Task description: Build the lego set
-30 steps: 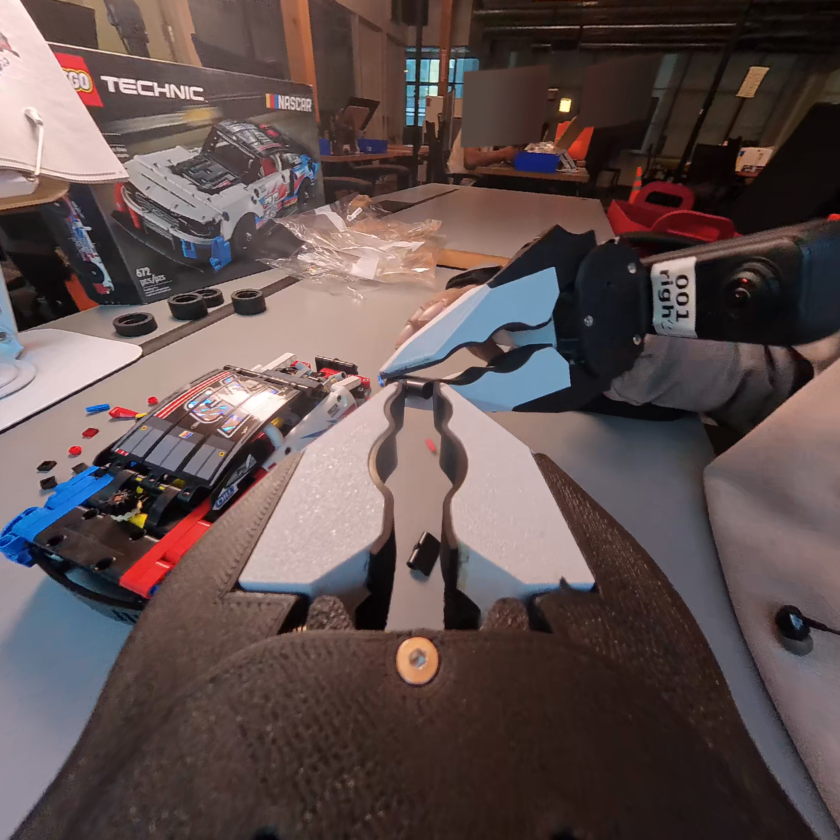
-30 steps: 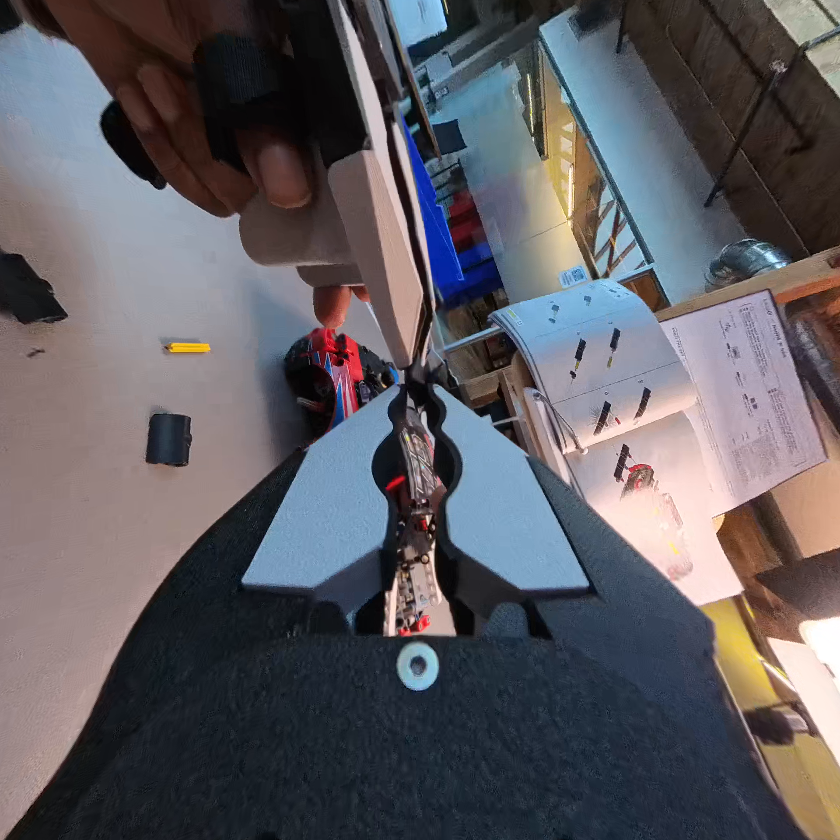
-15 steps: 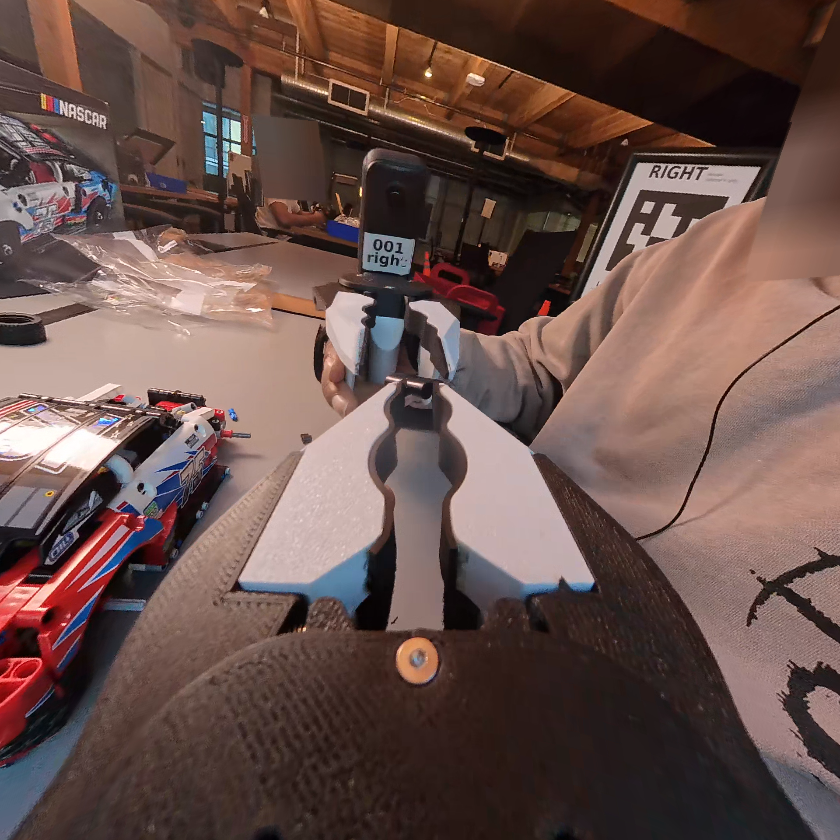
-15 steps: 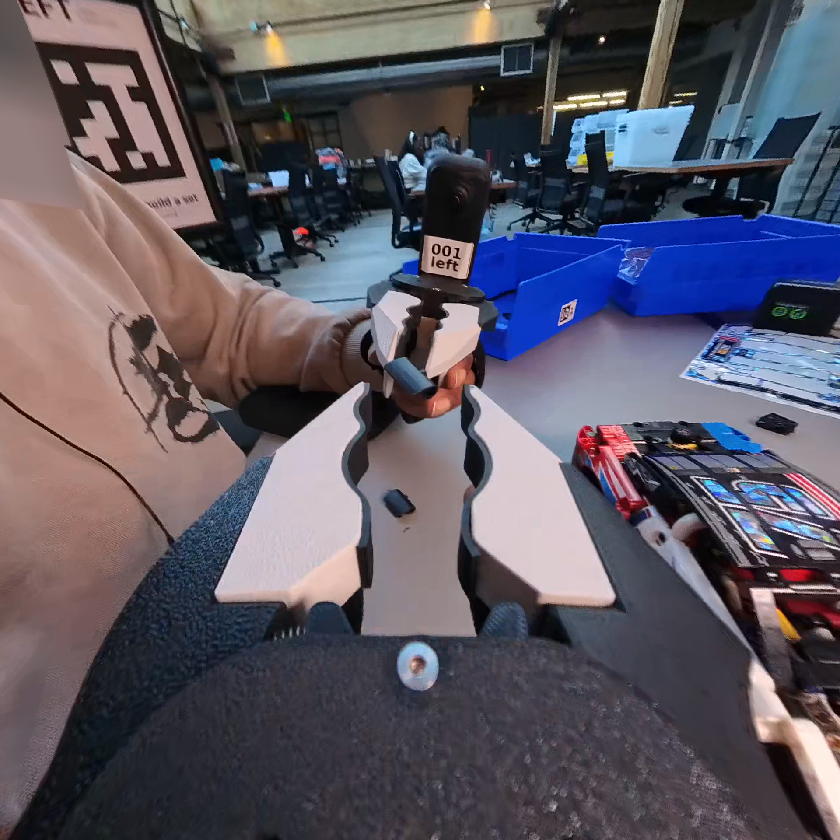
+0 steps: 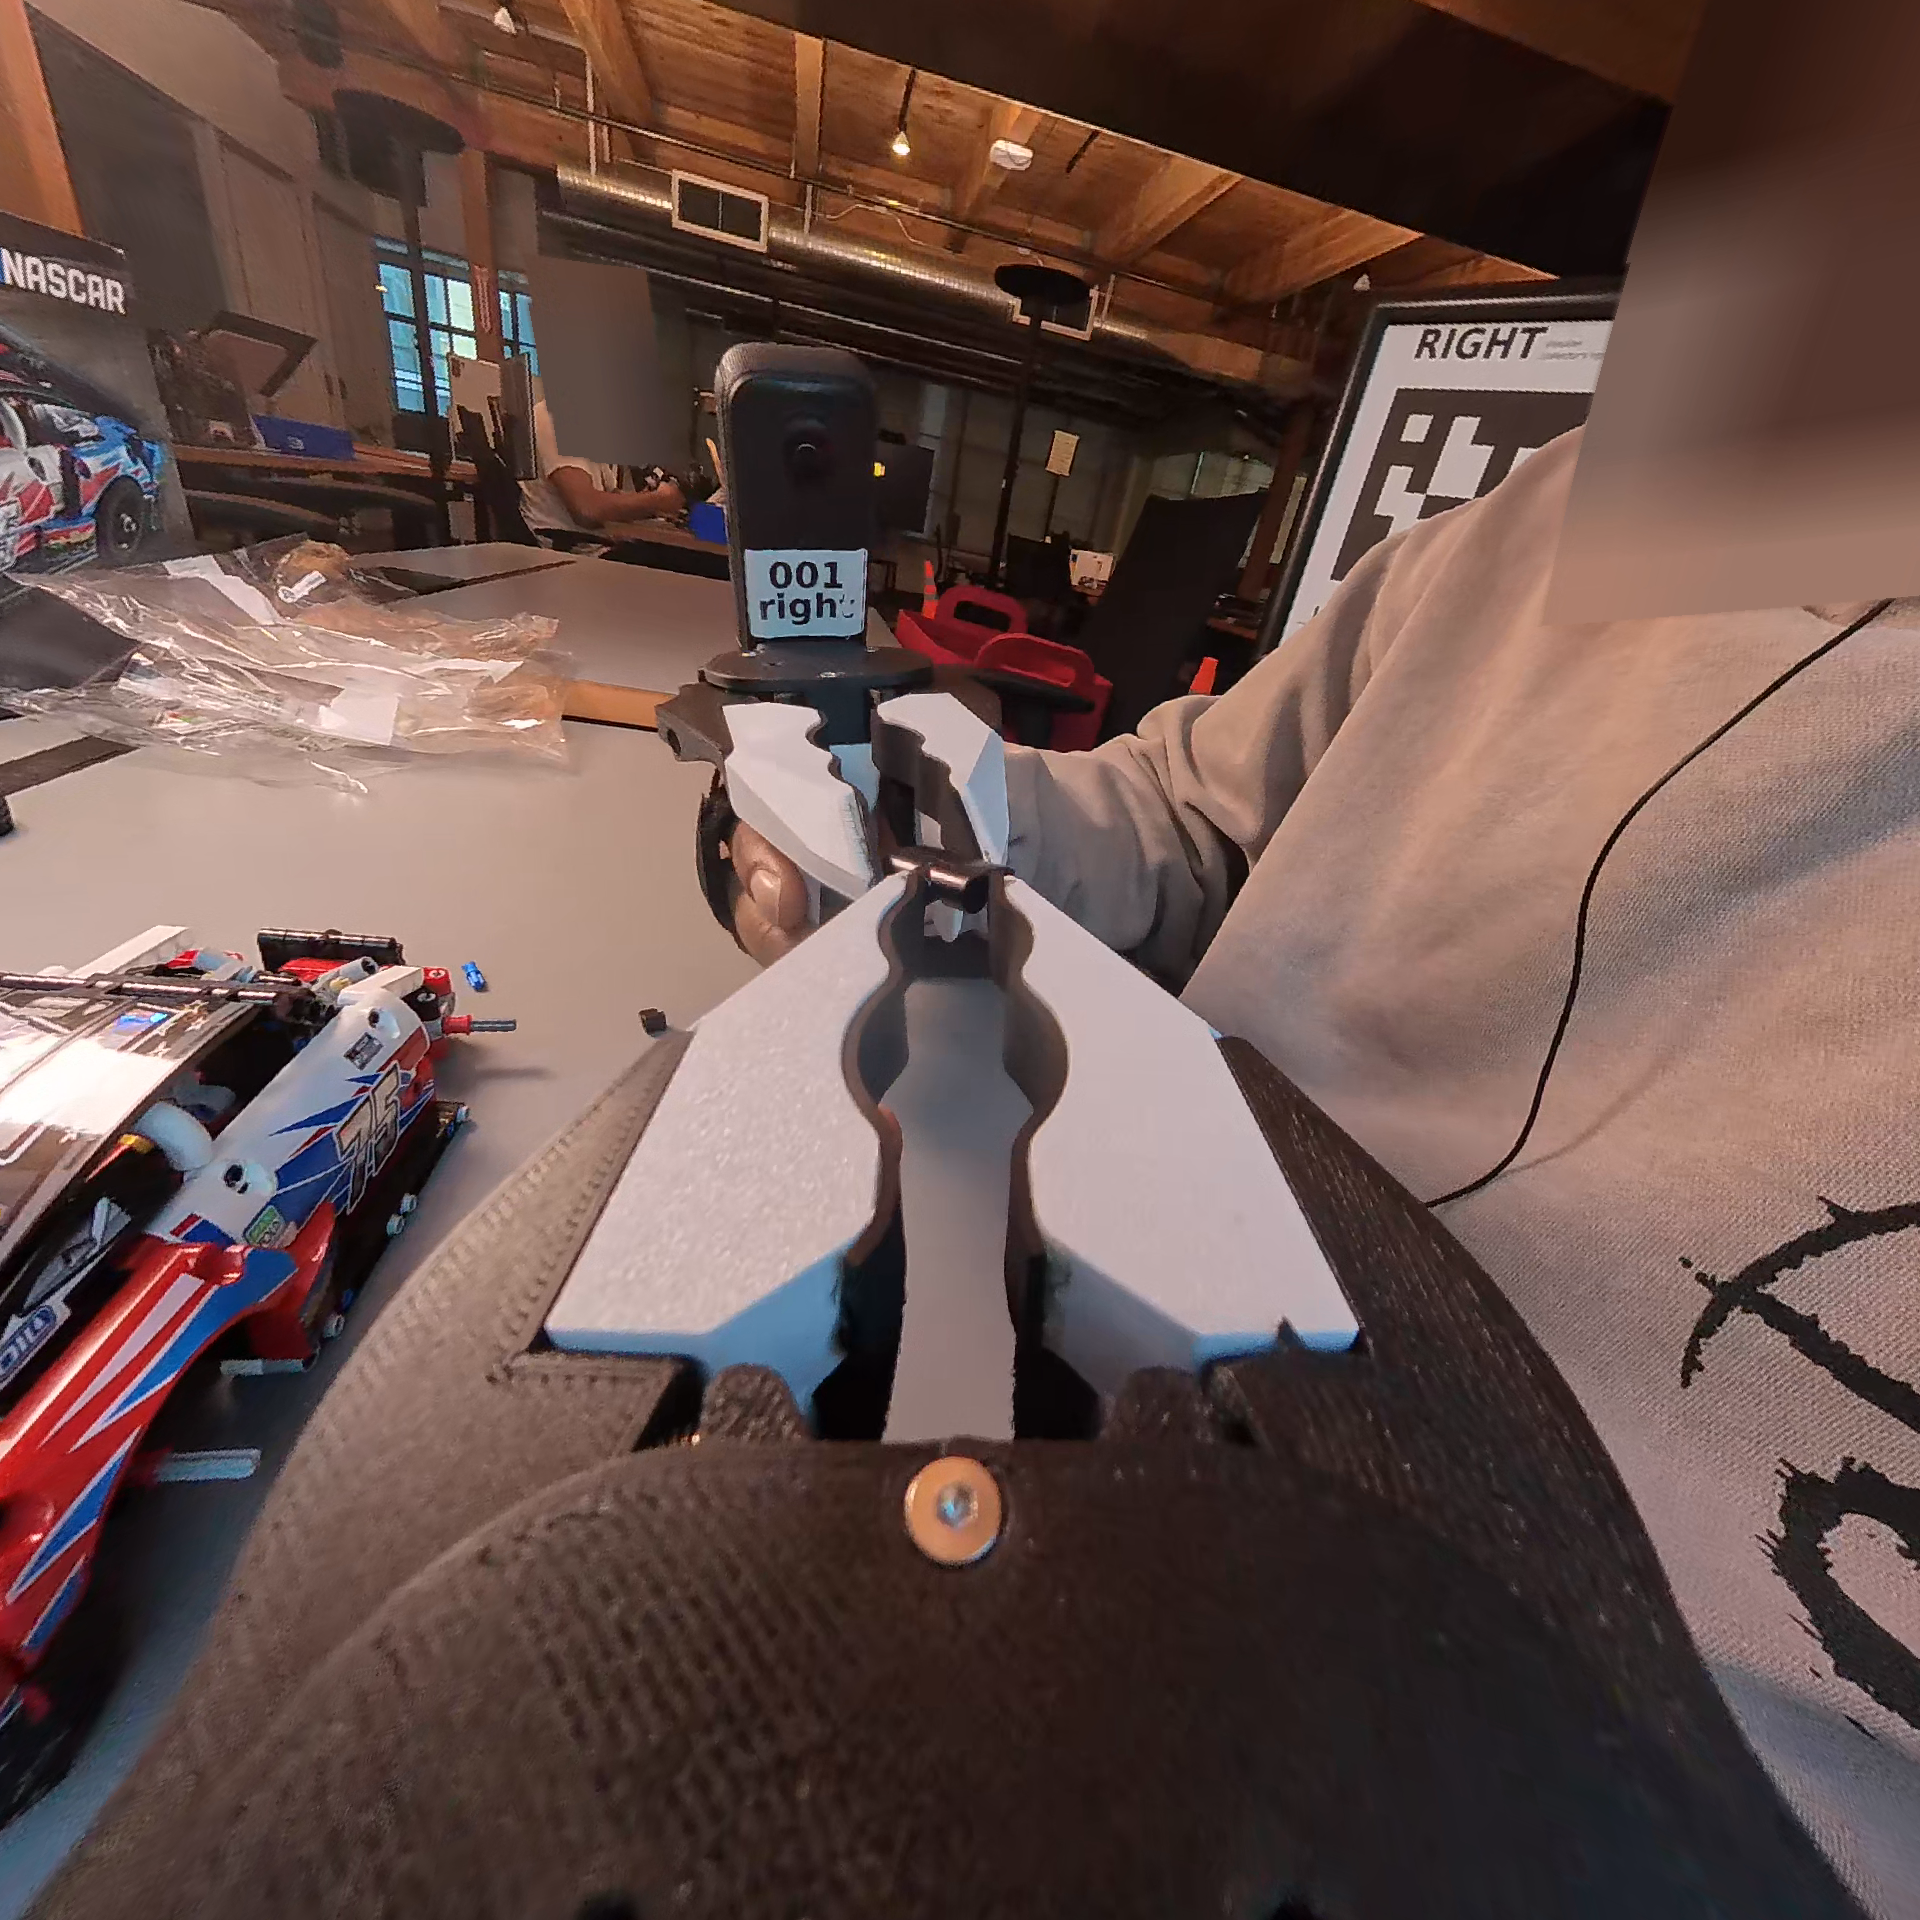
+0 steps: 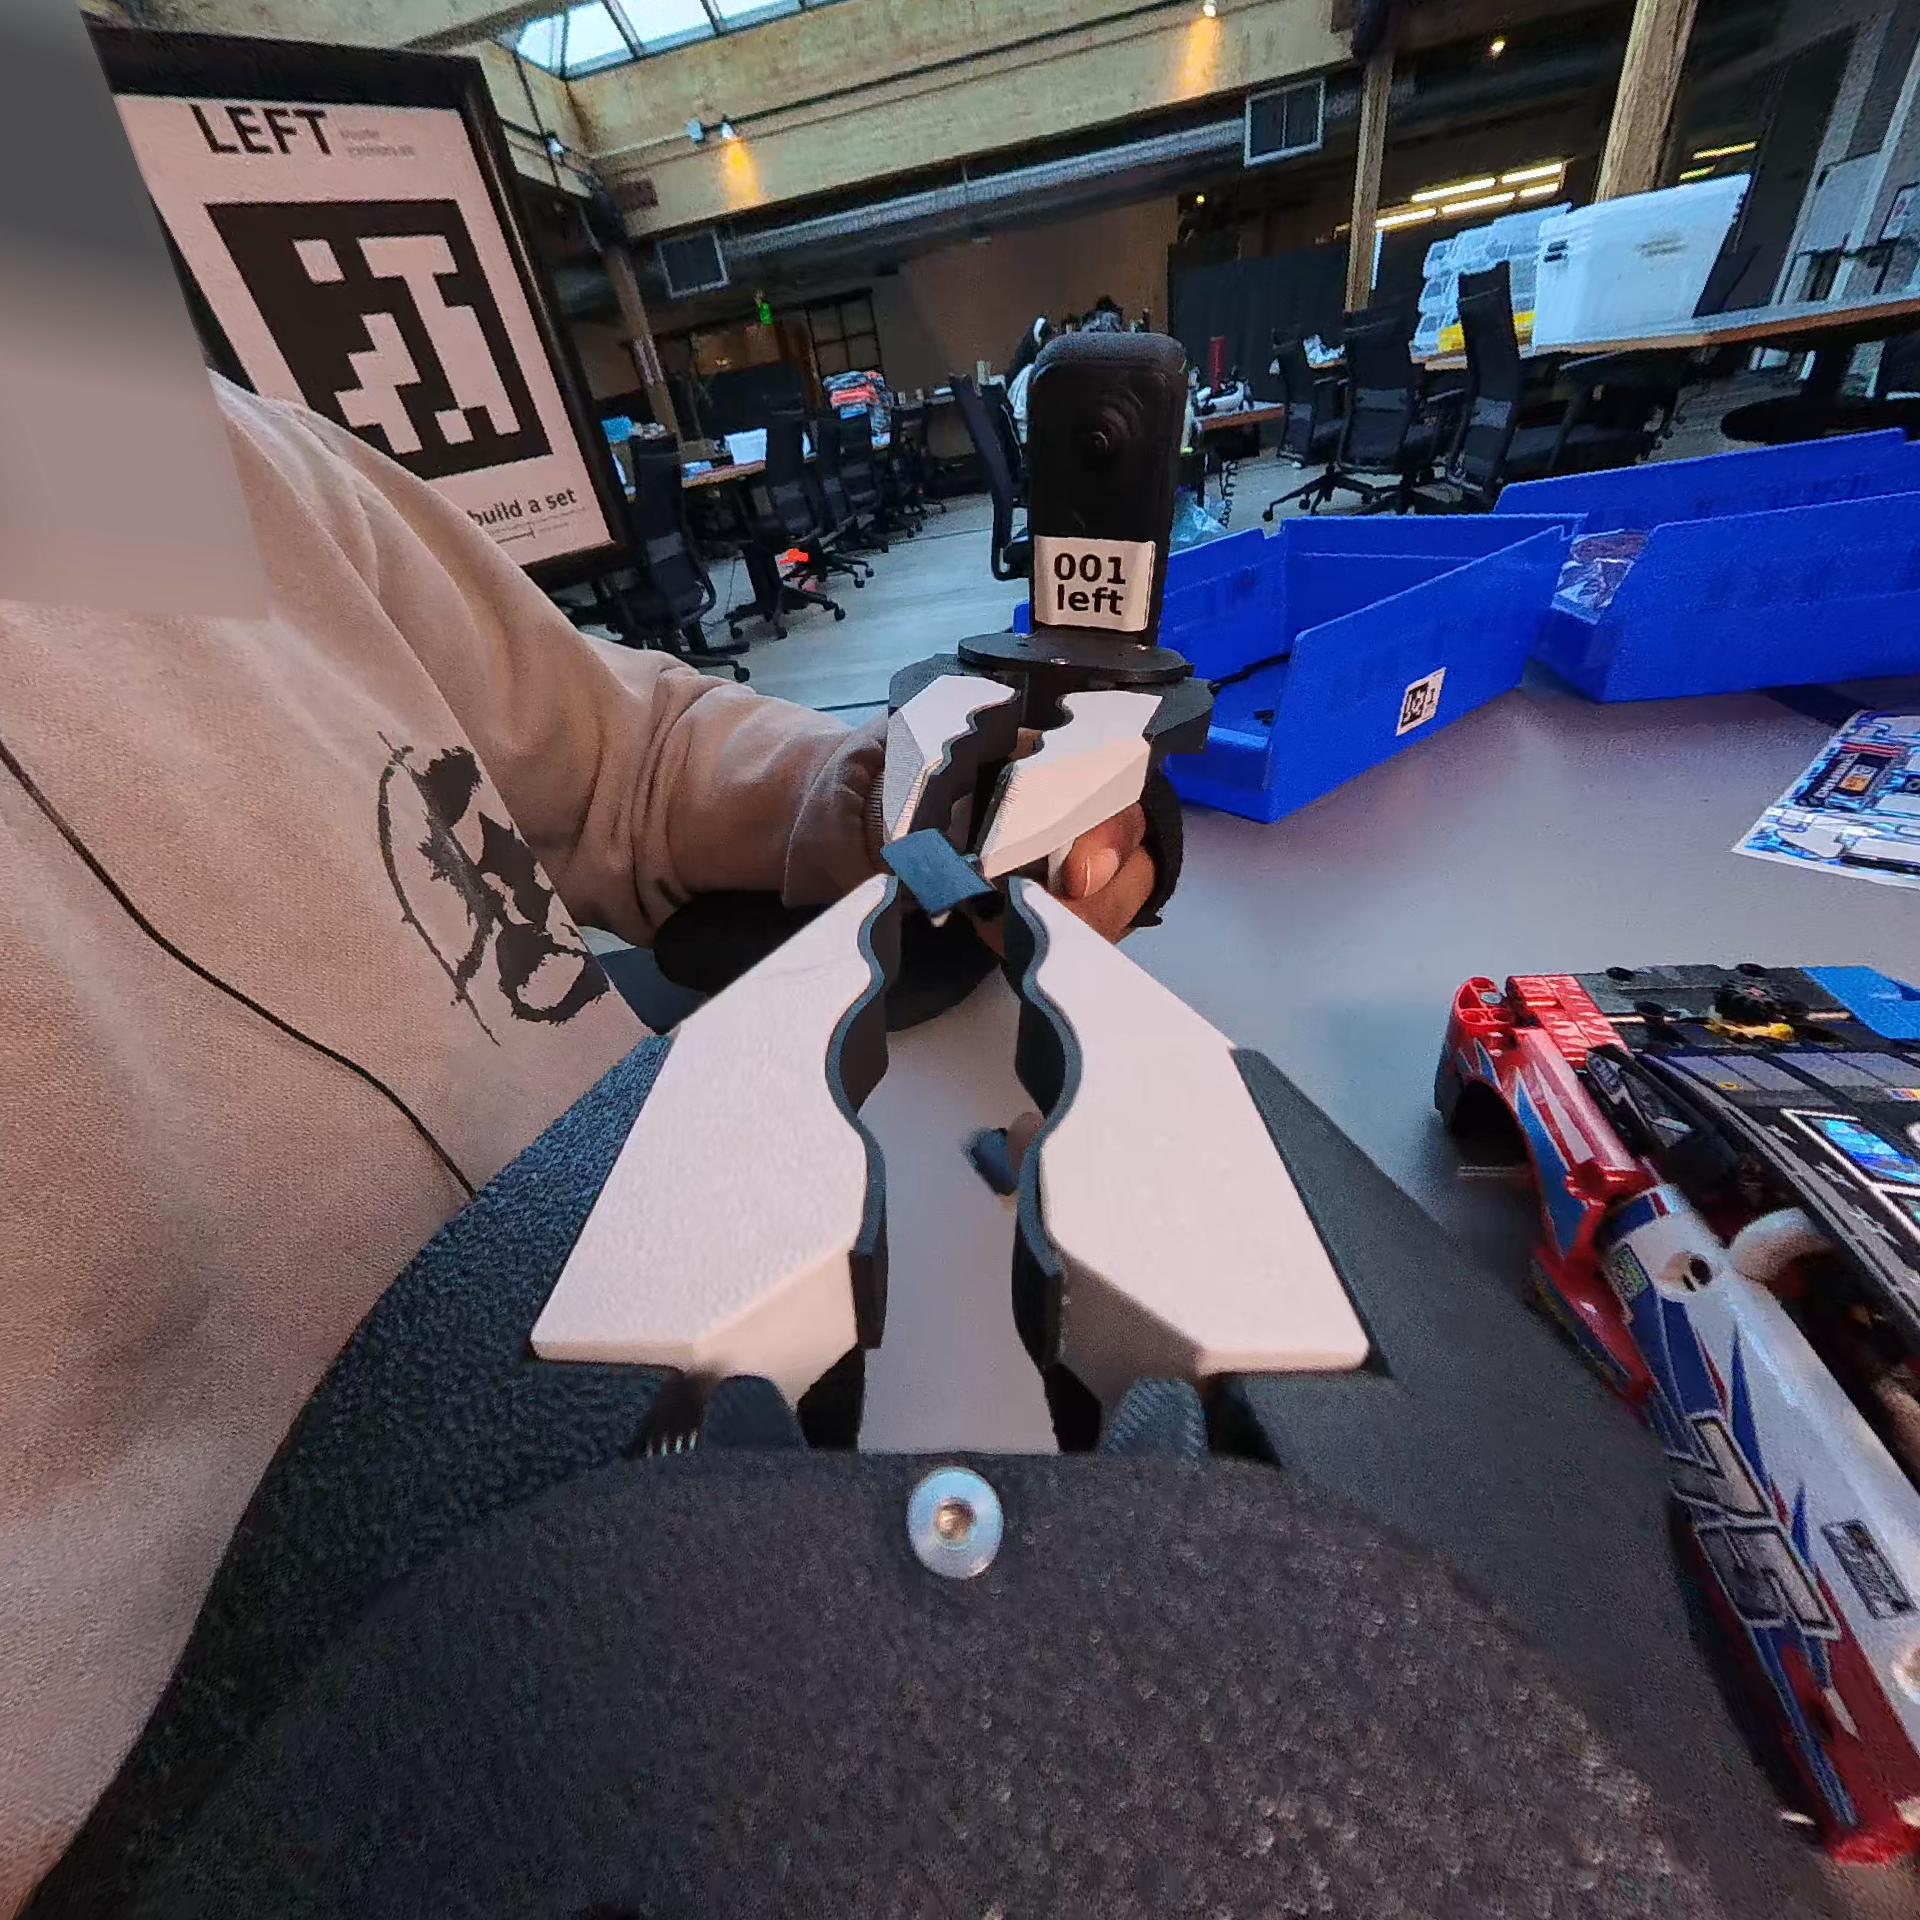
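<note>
My left gripper (image 5: 951,896) is shut on a small black cylindrical lego piece (image 5: 943,881) and holds it in the air above the table. My right gripper (image 6: 948,900) faces it tip to tip. Its jaws are narrowly open, with the black piece (image 6: 938,871) between the tips; I cannot tell if they touch it. The partly built red, white and blue lego race car (image 5: 218,1174) lies on the grey table to the left, and on the right in the right wrist view (image 6: 1704,1195). Another small black piece (image 6: 992,1155) lies on the table below the right fingers.
The person's beige sweatshirt (image 5: 1558,935) is close beside both grippers. Crumpled plastic bags (image 5: 291,665) and the set's box (image 5: 62,416) lie at the back. Blue bins (image 6: 1455,644) and a printed sheet (image 6: 1849,810) lie beyond the car. Small loose pieces (image 5: 475,977) lie by the car. Less than 4 cm separates the two grippers' tips.
Both grippers lifted from the table and turned to face each other. Since half a second ago they have come closer together, and the right jaws have narrowed around the black piece.
</note>
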